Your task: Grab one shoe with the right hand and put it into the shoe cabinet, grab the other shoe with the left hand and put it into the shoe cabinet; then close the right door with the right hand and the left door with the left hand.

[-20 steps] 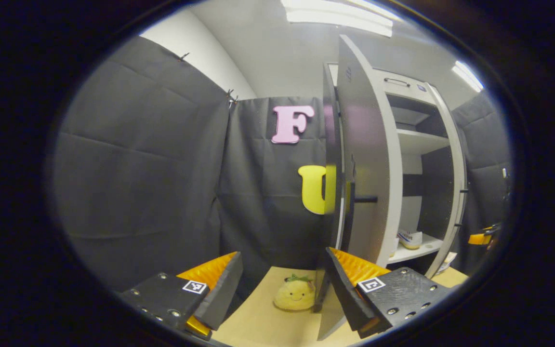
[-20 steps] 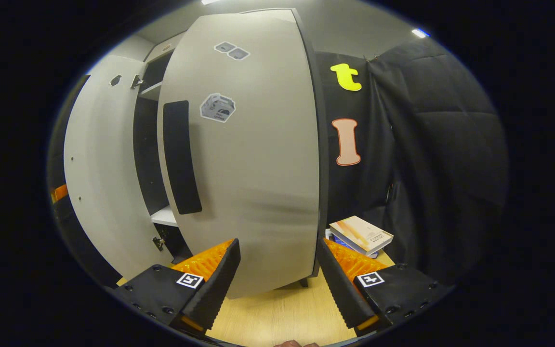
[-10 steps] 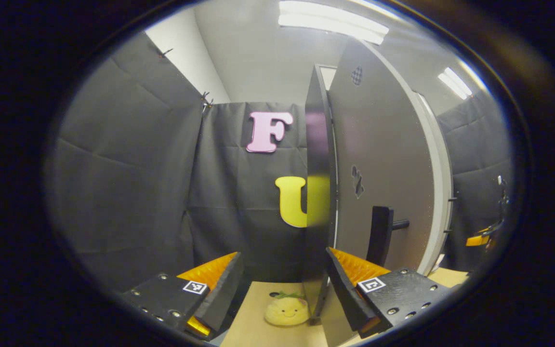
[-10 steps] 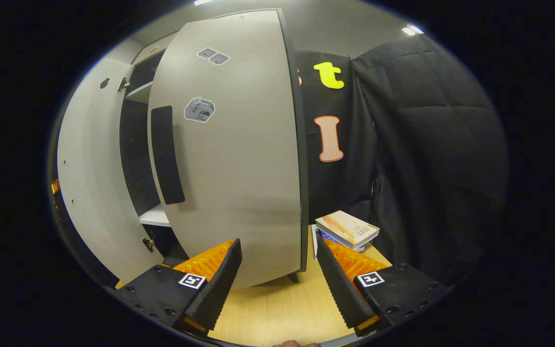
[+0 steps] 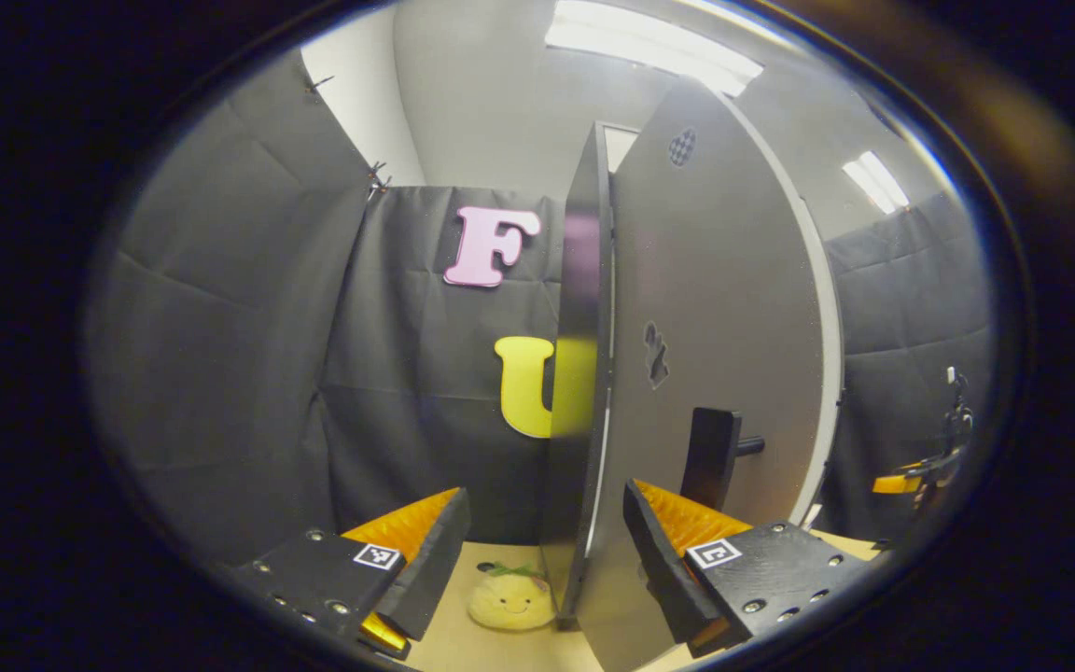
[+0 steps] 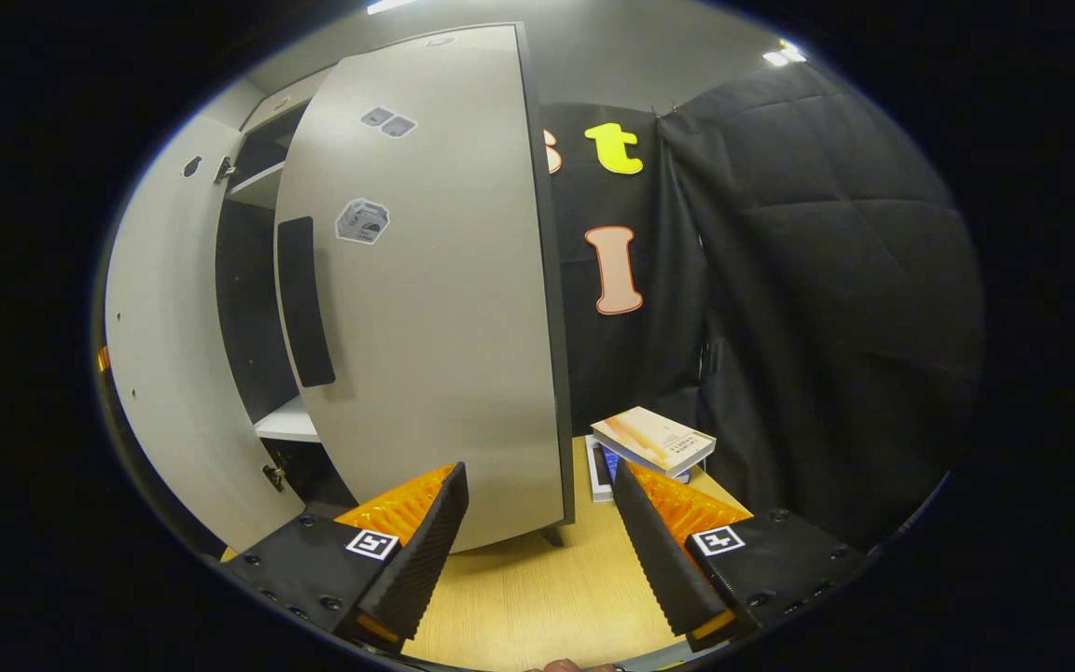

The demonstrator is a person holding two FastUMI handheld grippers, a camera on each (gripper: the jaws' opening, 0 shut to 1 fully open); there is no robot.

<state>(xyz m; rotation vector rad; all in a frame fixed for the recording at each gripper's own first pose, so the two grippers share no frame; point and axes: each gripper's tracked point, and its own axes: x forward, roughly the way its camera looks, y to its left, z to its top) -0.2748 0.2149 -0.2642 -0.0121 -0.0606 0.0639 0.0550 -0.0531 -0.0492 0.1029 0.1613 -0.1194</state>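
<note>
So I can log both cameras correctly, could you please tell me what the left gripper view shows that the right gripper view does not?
Left gripper view: a yellow plush toy on the wooden table, and the handle side of the left door.
Right gripper view: the right door with its black handle and stickers, a stack of books, and a cabinet shelf.
Both: the left door, the table, and an open tool in front, the left tool and the right tool.

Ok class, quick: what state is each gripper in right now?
Left gripper: open, holding nothing, the left door's edge between its fingers.
Right gripper: open, holding nothing, facing the right door.
</note>
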